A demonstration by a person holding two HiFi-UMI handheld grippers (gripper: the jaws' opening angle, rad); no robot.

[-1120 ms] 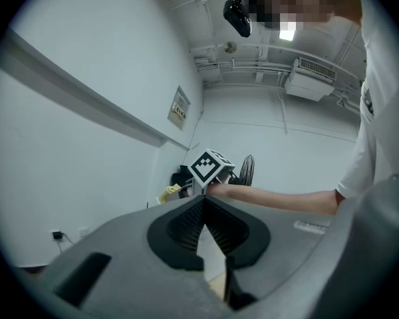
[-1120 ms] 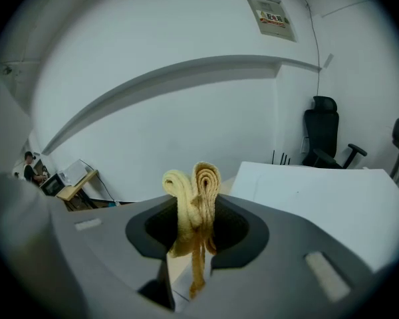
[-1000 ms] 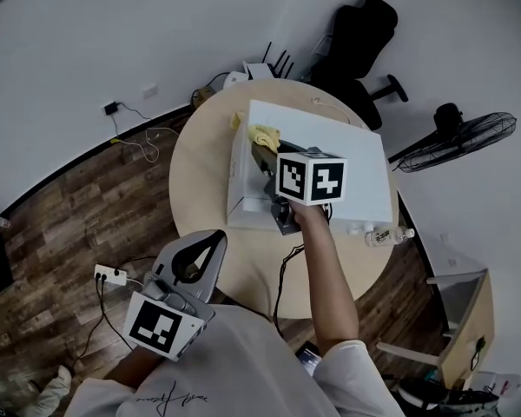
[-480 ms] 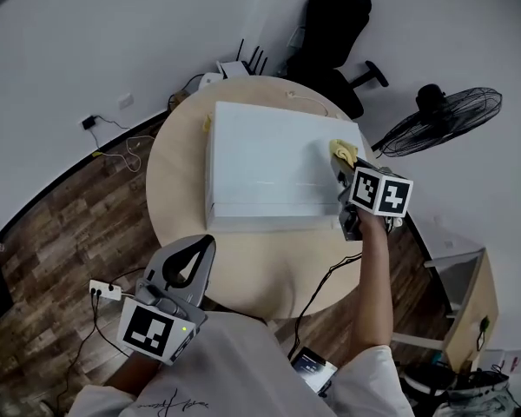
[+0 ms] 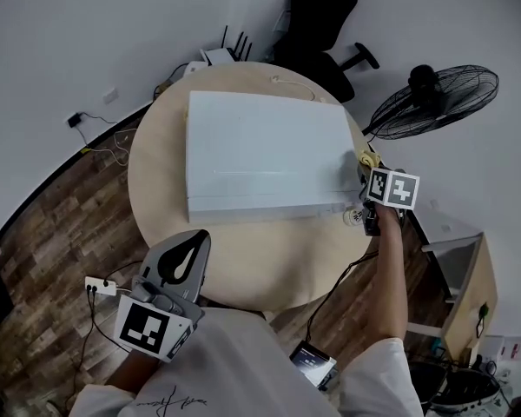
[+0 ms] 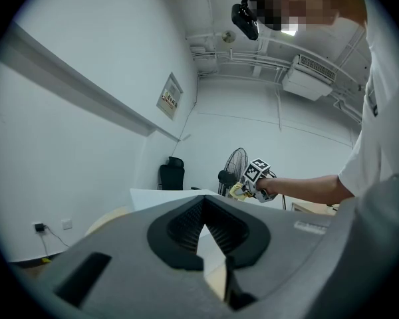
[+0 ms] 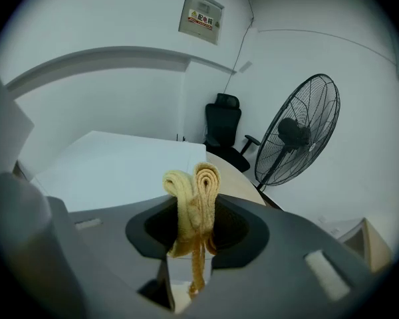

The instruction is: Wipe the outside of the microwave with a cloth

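The white microwave (image 5: 260,159) stands on a round wooden table (image 5: 156,189). In the head view my right gripper (image 5: 366,167) is at the microwave's right edge, near the front right corner. It is shut on a folded yellow cloth (image 5: 367,157). In the right gripper view the cloth (image 7: 194,188) sticks up between the jaws of the right gripper (image 7: 195,226), with the microwave's top (image 7: 113,161) to the left beyond it. My left gripper (image 5: 198,237) is held low at the near left, off the table, shut and holding nothing. In its own view the left gripper (image 6: 204,203) points toward the microwave (image 6: 159,195).
A standing fan (image 5: 430,98) and a black office chair (image 5: 317,7) are beyond the table at the right and back. A router (image 5: 215,55) sits behind the table. A small bottle (image 5: 355,218) lies on the table by the microwave's front right corner. A power strip (image 5: 100,287) lies on the wood floor at the left.
My right gripper has carried the cloth across the microwave's top from its left rear to its right edge. The left gripper has stayed where it was.
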